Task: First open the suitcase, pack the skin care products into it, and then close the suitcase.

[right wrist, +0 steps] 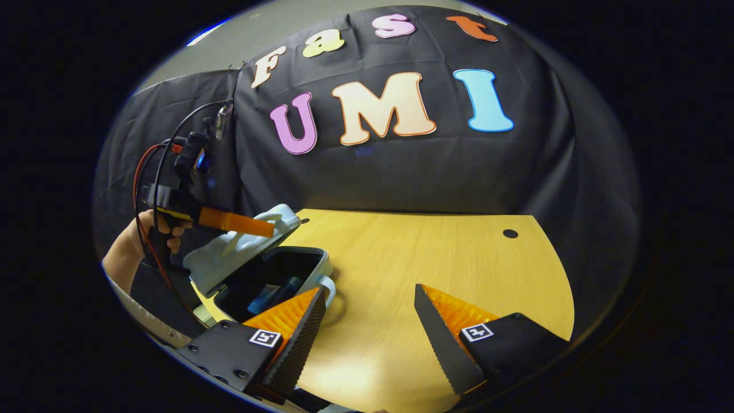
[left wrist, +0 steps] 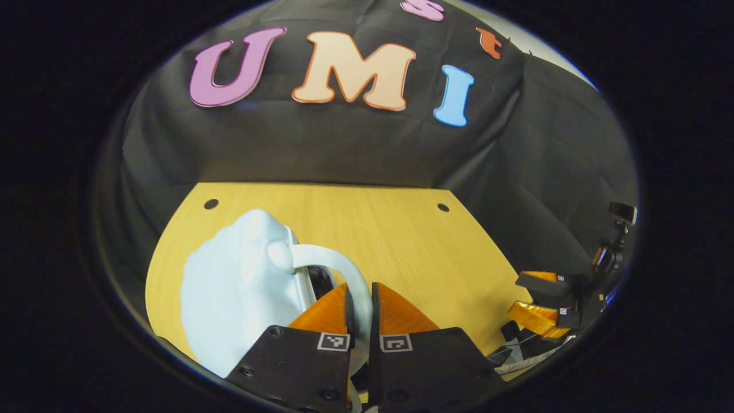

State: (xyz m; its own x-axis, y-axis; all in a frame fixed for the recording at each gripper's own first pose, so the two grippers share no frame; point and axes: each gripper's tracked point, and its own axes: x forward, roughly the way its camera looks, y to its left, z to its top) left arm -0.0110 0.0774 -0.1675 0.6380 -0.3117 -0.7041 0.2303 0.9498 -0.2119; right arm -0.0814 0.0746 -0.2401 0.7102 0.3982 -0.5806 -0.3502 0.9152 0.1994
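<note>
In the left gripper view, the left gripper (left wrist: 360, 312) is being seen clamped on the pale handle (left wrist: 344, 272) of the suitcase lid (left wrist: 241, 287). In the right gripper view, the suitcase (right wrist: 269, 269) is being shown half open on the wooden table (right wrist: 436, 269), with bluish skin care products (right wrist: 272, 295) lying inside. The right gripper (right wrist: 370, 321) is being held with its fingers wide apart above the table.

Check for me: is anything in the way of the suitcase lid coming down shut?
Nothing visible blocks it. The left tool is clamped on the lid's handle, holding the lid half raised over the suitcase. The right tool hangs open over bare table, off to the side.
</note>
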